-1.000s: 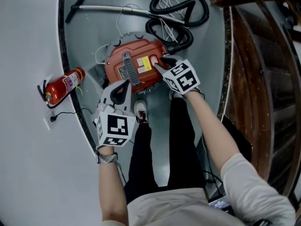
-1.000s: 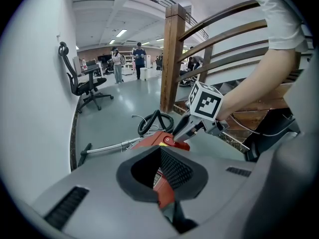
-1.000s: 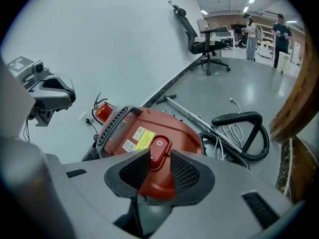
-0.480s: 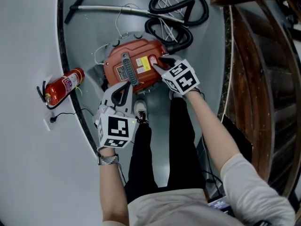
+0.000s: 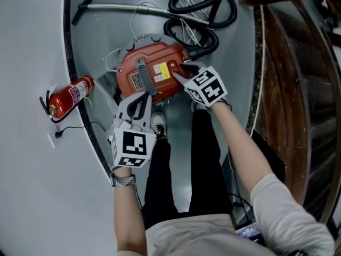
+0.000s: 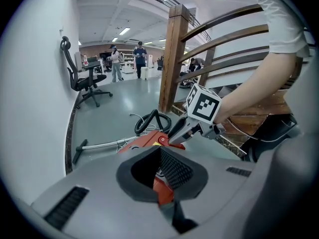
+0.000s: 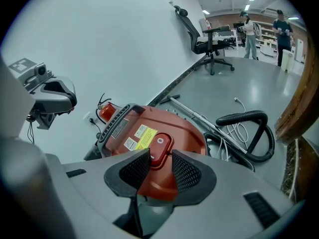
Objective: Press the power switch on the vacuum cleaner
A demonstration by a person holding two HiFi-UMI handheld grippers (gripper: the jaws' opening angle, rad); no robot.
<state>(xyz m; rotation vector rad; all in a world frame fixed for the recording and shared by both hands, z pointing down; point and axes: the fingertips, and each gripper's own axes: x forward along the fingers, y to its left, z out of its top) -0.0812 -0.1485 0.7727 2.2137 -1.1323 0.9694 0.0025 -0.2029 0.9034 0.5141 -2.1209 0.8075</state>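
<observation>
A red vacuum cleaner (image 5: 149, 73) lies on the grey floor, and its red oval power switch (image 5: 171, 66) sits on the top right of the body. My right gripper (image 5: 180, 73) has its tips down at the switch. In the right gripper view the switch (image 7: 159, 146) shows just beyond the narrow gap between the two pads, which stand slightly open. My left gripper (image 5: 141, 97) hovers over the vacuum's near edge with its pads together and nothing in them. From the left gripper view, the right gripper (image 6: 177, 132) points down onto the vacuum (image 6: 144, 142).
A black hose (image 5: 202, 15) and a metal wand (image 5: 128, 8) lie beyond the vacuum. A red fire extinguisher (image 5: 69, 97) leans at the curved white wall on the left. A wooden stair railing (image 5: 287, 63) runs along the right. The person's shoe (image 5: 159, 126) stands near the vacuum.
The right gripper's tips stay at the switch, which looked paler before and now looks plain red. The left gripper has barely moved. The view has shifted slightly.
</observation>
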